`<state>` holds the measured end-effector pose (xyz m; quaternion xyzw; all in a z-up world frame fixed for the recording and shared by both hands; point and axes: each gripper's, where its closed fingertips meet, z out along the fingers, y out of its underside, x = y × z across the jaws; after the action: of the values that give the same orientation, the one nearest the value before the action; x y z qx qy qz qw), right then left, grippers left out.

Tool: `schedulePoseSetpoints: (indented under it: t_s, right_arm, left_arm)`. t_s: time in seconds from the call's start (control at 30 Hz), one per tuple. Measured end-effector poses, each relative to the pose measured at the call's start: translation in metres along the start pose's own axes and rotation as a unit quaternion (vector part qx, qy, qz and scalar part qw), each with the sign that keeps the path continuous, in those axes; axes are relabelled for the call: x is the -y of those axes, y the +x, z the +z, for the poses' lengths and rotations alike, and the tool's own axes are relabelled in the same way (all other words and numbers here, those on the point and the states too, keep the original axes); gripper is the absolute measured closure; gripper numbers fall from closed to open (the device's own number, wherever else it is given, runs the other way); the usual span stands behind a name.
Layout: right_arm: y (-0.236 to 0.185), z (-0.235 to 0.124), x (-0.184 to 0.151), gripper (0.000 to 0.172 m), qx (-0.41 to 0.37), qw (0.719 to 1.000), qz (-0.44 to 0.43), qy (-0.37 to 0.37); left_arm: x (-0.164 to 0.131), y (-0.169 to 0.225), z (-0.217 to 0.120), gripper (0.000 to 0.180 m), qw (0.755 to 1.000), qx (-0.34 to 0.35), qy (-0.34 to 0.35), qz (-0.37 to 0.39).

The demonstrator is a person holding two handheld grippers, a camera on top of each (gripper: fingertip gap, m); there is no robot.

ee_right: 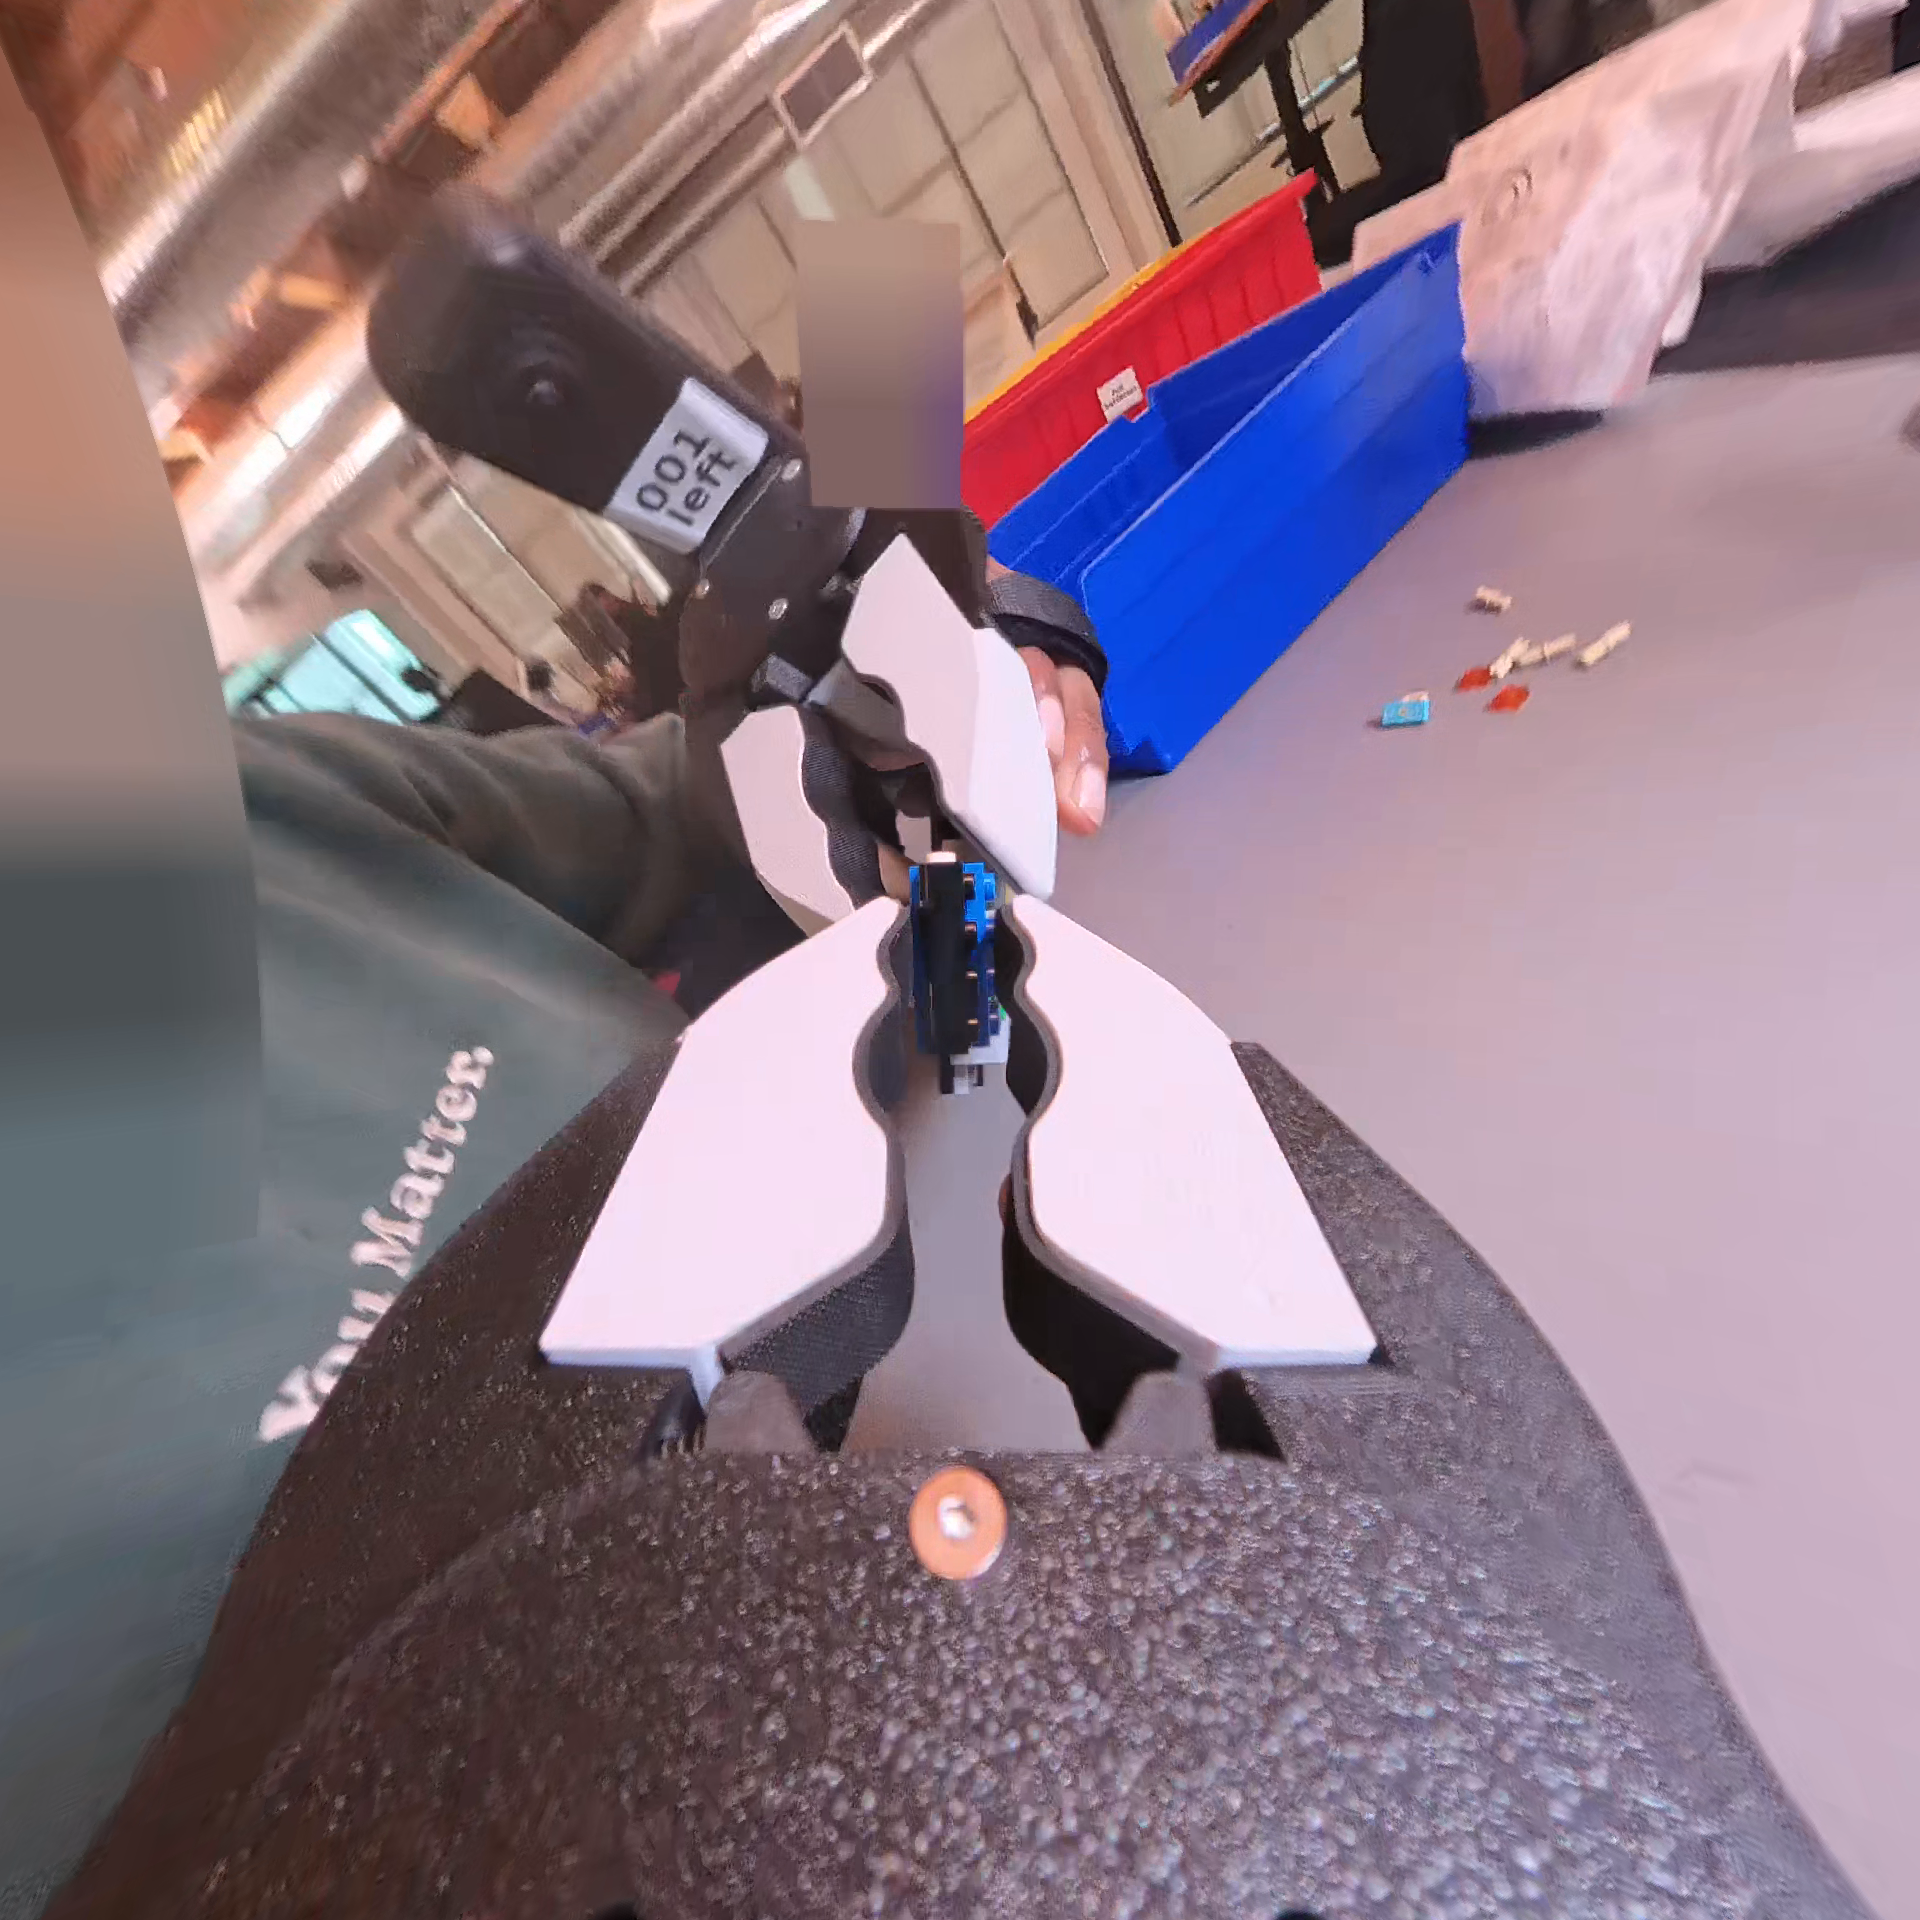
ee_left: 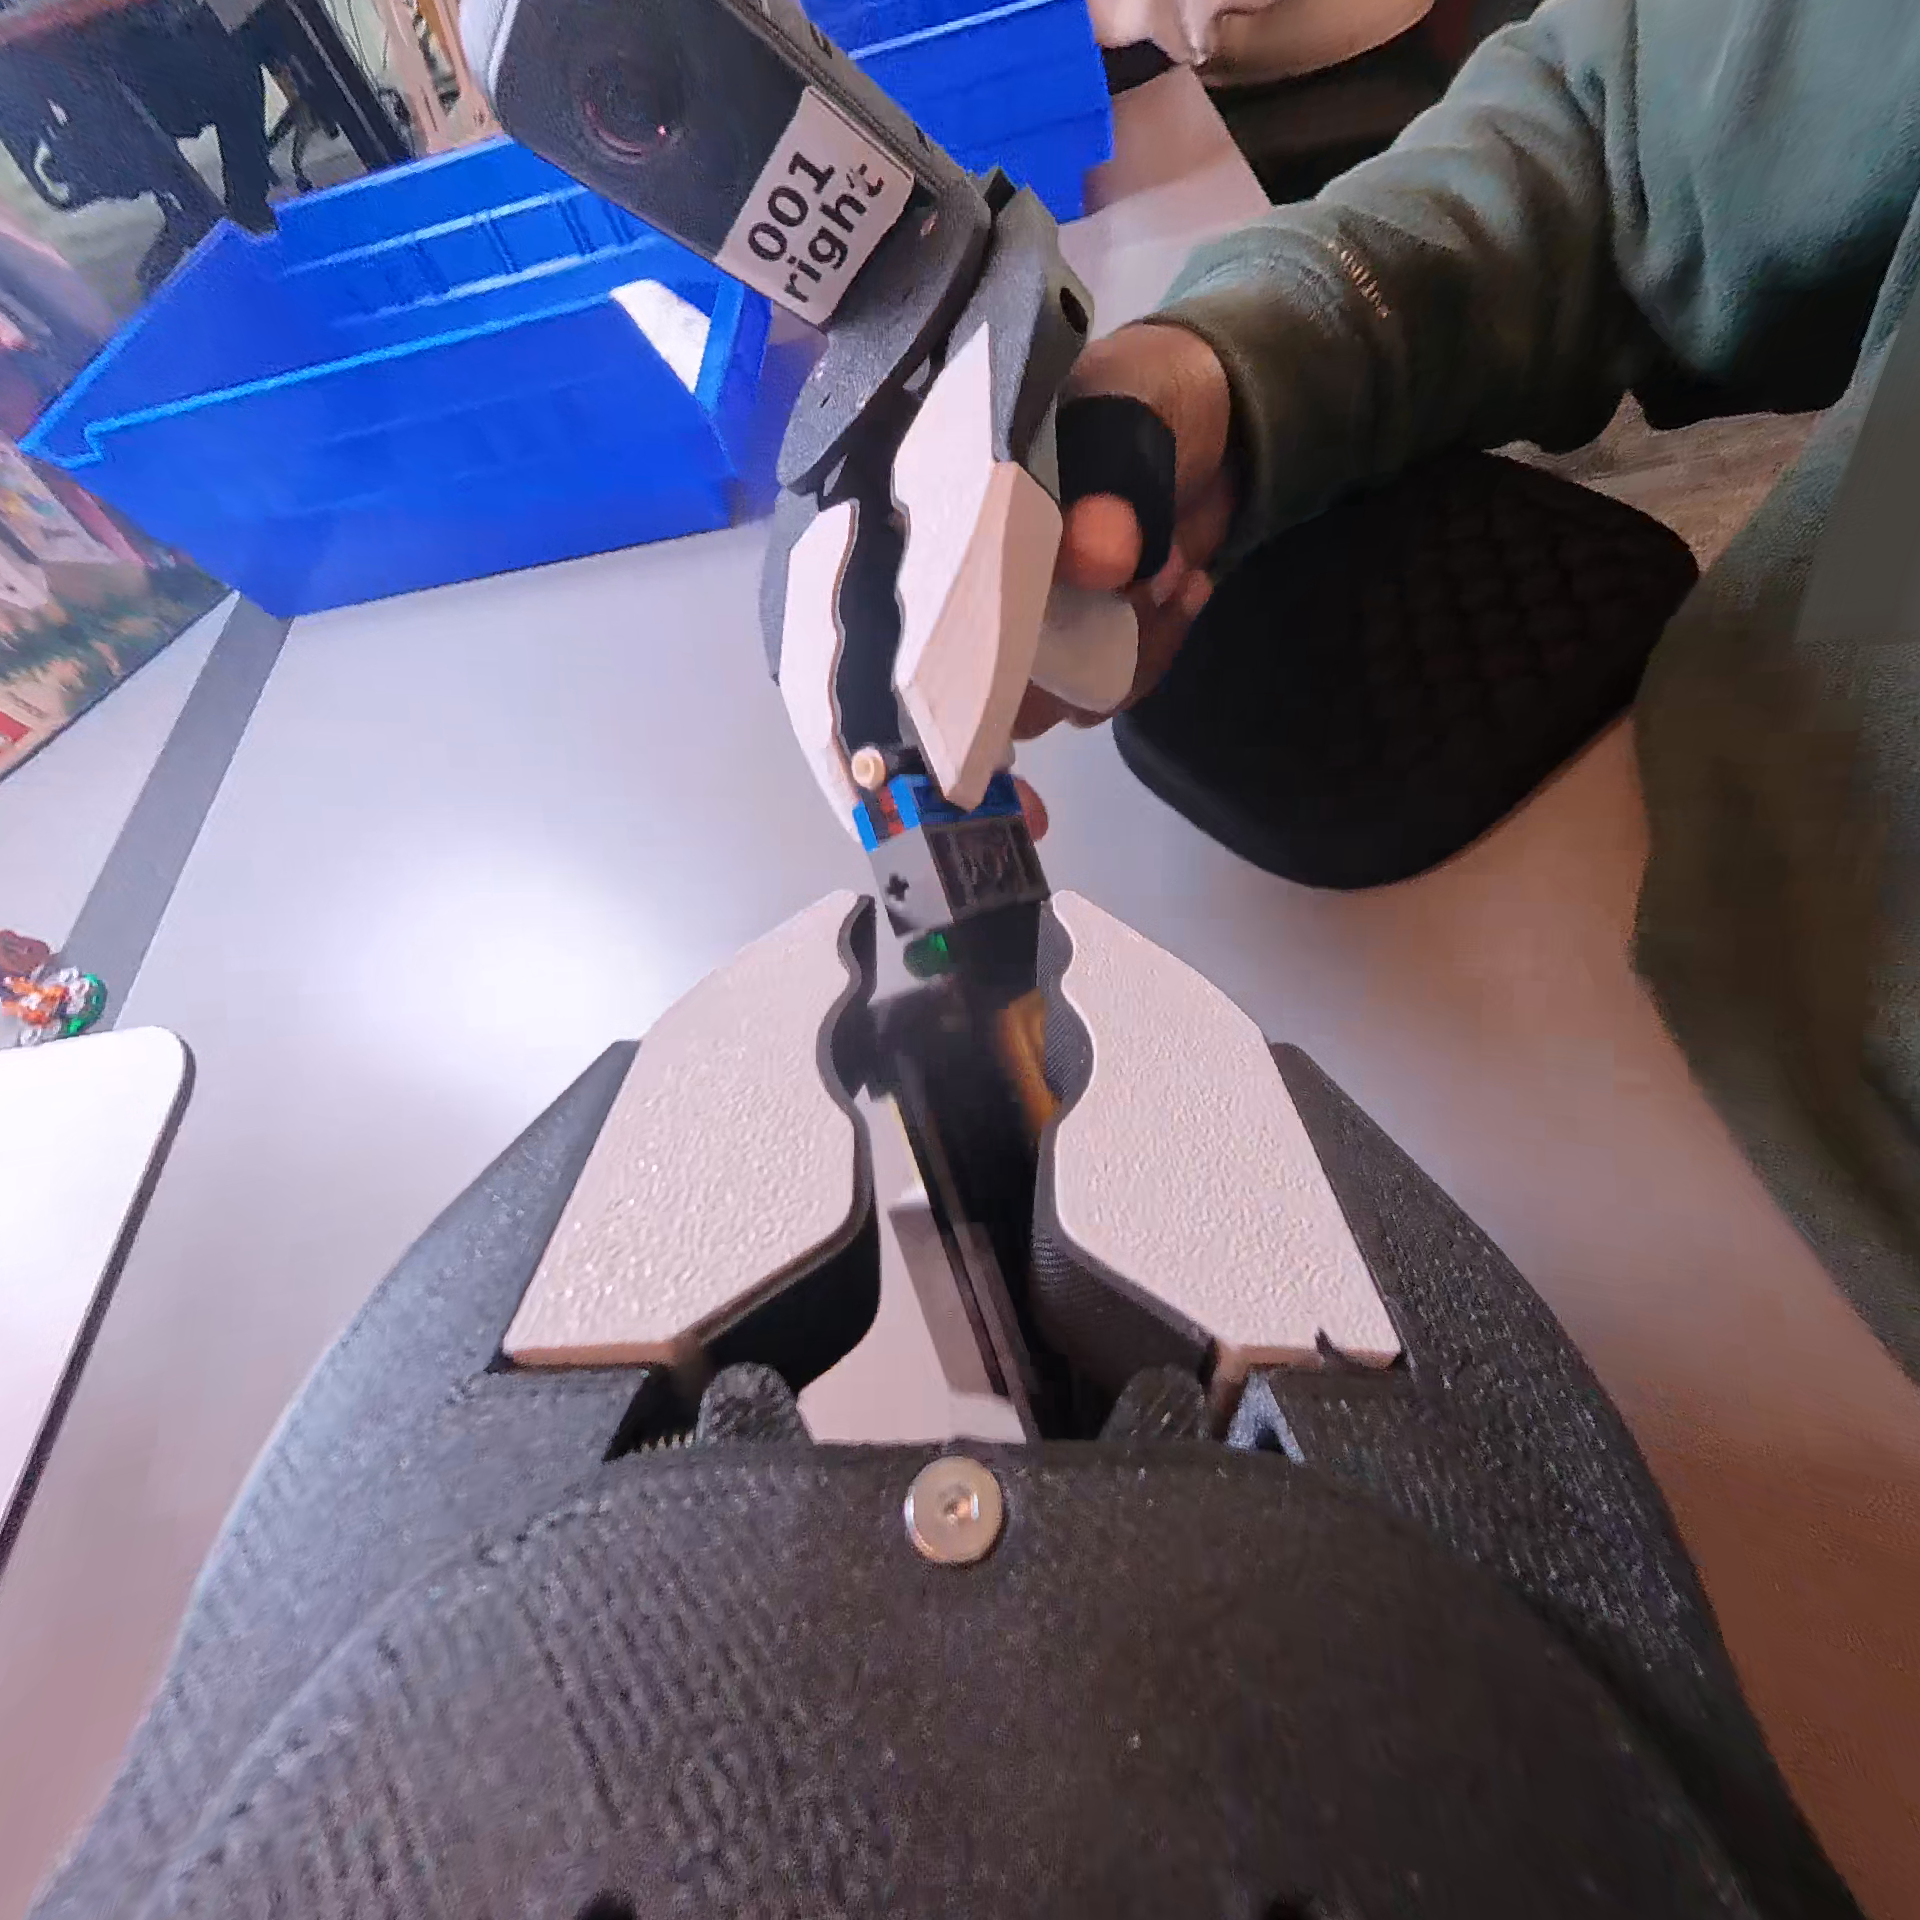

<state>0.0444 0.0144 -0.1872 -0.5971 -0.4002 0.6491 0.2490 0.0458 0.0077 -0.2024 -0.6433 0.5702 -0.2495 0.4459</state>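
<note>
Above the grey tabletop (ee_right: 1455, 1039) the right gripper (ee_right: 956, 914) has its fingers clamped on a small blue-and-black brick assembly (ee_right: 951, 966), while the left gripper (ee_left: 961, 914) meets the other end with fingers apart, not pressing.

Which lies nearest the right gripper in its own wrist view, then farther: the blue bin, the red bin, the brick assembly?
1. Brick assembly, between the right gripper fingers.
2. Blue bin, ahead to the right.
3. Red bin, behind the blue one.
</note>
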Motion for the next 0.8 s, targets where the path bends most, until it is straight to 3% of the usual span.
schedulePoseSetpoints:
  t_s: [0.17,0.4,0.7,0.8]
  right_arm:
    - [0.020,-0.010,0.004,0.157,-0.007,0.994,0.101,0.030]
    - [0.039,-0.015,0.001,0.157,-0.036,0.986,0.155,0.046]
    - [0.037,-0.018,0.006,0.157,-0.034,0.988,0.140,0.059]
    - [0.022,-0.019,0.015,0.157,-0.010,0.997,0.038,0.068]
  left_arm:
    - [-0.013,-0.011,-0.009,0.147,0.999,0.028,-0.035,-0.011]
    - [-0.042,-0.004,0.000,0.120,0.993,0.027,-0.105,-0.047]
    - [-0.047,0.001,0.005,0.130,0.991,-0.005,-0.089,-0.097]
    - [-0.036,0.002,-0.001,0.141,0.990,-0.027,-0.056,-0.123]
